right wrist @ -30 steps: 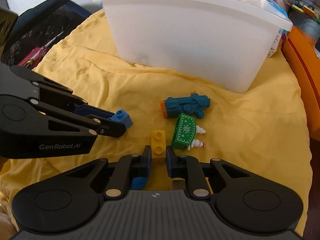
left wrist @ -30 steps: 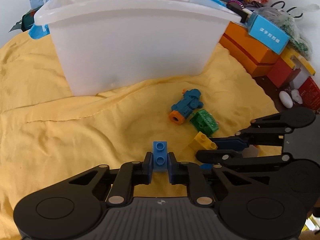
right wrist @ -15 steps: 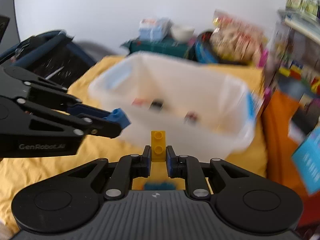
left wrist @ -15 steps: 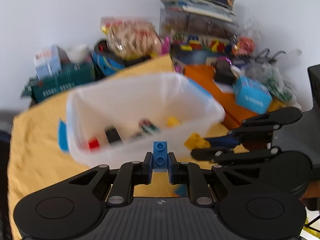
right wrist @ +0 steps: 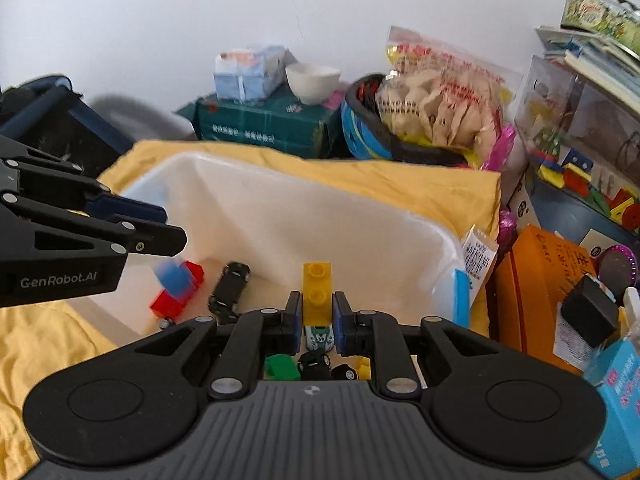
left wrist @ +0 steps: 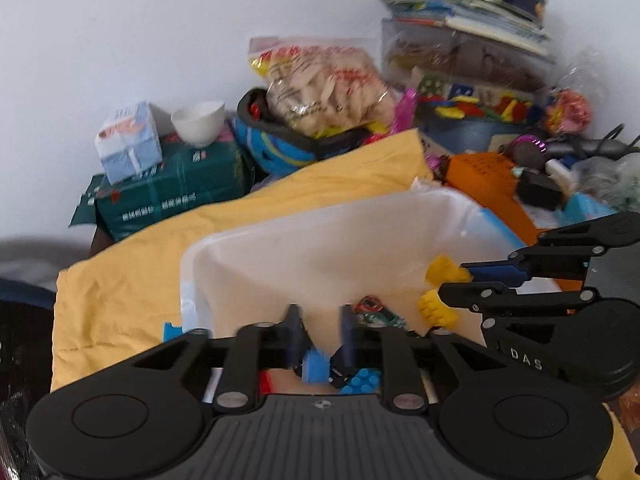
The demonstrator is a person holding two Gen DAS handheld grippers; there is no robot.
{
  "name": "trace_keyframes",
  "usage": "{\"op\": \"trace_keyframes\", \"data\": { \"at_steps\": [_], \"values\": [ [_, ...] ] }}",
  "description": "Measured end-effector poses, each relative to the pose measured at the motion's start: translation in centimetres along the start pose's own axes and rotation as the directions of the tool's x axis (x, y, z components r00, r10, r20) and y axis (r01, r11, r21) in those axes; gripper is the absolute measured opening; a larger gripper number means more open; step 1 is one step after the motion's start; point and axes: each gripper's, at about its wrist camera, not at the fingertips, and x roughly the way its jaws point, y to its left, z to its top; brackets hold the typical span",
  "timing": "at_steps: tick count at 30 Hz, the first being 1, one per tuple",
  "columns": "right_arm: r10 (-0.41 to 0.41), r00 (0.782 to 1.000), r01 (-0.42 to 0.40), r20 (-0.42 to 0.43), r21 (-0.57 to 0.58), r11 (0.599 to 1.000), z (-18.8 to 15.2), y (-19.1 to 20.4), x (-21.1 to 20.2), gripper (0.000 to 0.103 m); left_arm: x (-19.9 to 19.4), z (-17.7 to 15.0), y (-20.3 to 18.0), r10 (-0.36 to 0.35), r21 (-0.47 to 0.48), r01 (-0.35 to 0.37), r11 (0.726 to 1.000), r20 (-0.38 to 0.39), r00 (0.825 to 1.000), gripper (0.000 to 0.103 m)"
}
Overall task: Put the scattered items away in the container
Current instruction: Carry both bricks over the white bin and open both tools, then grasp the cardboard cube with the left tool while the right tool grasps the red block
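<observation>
Over the white translucent plastic bin (right wrist: pixel 400 240), the left gripper (left wrist: pixel 320 320) jaws have just been opening, and its small blue brick (left wrist: pixel 316 366) is dropping free. The right gripper (right wrist: pixel 316 312) is loosening too, so its yellow two-stud brick (right wrist: pixel 317 292) is falling inside.

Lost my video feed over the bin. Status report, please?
Left gripper just opened, blue brick dropping into container. Right gripper just opening, yellow brick between its jaws. Nothing in the way.
</observation>
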Motion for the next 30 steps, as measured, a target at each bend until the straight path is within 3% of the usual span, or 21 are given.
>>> {"op": "trace_keyframes", "data": {
  "at_steps": [6,14,16,17,19,24,30],
  "values": [
    [0.007,1.0,-0.007,-0.007,0.001,1.0,-0.3,0.0,0.4,0.032,0.2,-0.5,0.2,-0.012,-0.007,0.012,1.0,0.0,1.0,0.042],
    [0.01,0.999,-0.01,0.046,0.01,1.0,-0.7,0.0,-3.6,0.034,-4.7,-1.6,-0.1,-0.03,-0.034,0.032,0.999,0.077,0.997,0.044],
    [0.008,0.998,-0.009,0.061,0.008,1.0,-1.4,-0.1,-5.0,0.041,-6.5,-2.8,-0.3,-0.022,-0.052,0.027,0.998,0.105,0.994,0.049],
    [0.008,0.998,-0.009,0.069,0.008,1.0,-1.9,-0.2,-5.8,0.047,-7.2,-3.5,-0.4,-0.024,-0.056,0.03,0.998,0.11,0.994,0.057],
    [0.012,0.997,-0.013,0.075,0.007,1.0,-3.0,-0.3,-7.0,0.05,-8.2,-5.2,-0.9,-0.021,-0.052,0.027,0.998,0.109,0.994,0.064],
    [0.034,0.999,-0.034,0.041,-0.004,0.999,-7.3,-0.7,-8.5,0.051,-7.8,-10.1,-2.6,-0.052,0.001,0.052,0.999,-0.009,0.999,0.065],
    [0.056,0.996,-0.055,-0.075,0.02,0.998,-12.7,-0.8,-8.8,0.049,-6.4,-15.1,-5.0,-0.159,0.015,0.163,0.986,-0.149,0.976,0.065]
  ]
}}
